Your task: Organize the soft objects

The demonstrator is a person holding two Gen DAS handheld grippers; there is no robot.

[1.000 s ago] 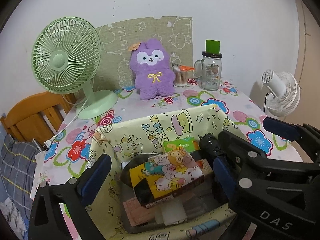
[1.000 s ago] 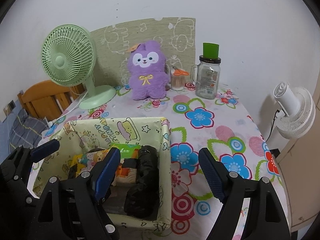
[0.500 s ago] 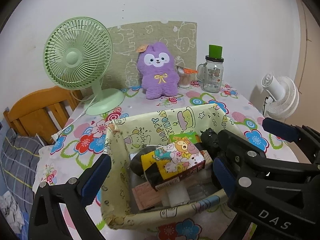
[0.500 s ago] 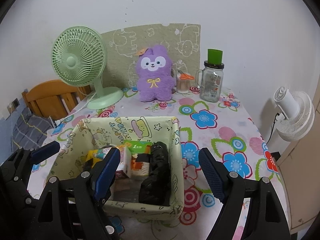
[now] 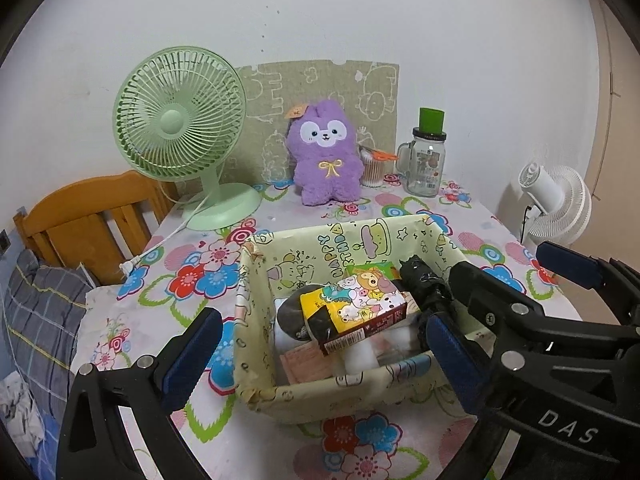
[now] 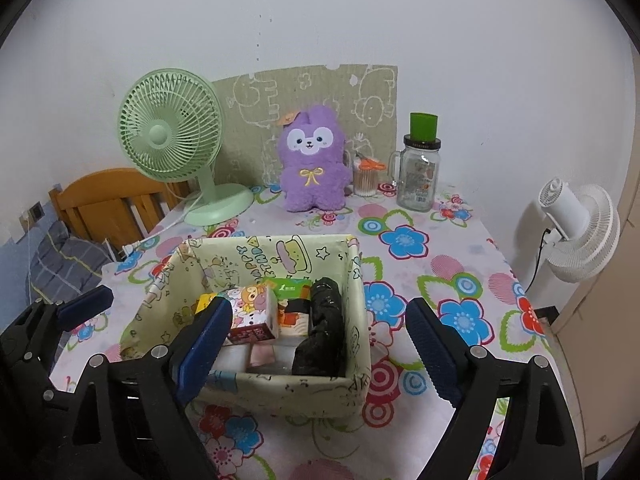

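Yellow-patterned fabric formed the storage bin (image 5: 332, 394) seen just ahead of both claws, packed with a cartoon-printed pack (image 5: 356, 308). The left gripper (image 5: 320, 356) was held wide apart, empty; the right gripper (image 6: 316, 352) was opening, nothing clamped. A purple plush (image 6: 312, 160) was seen well beyond

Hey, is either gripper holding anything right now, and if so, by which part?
Nothing is held. The left hand-held gripper is open and empty; the right hand-held gripper is opening, also empty, above the fabric basket.
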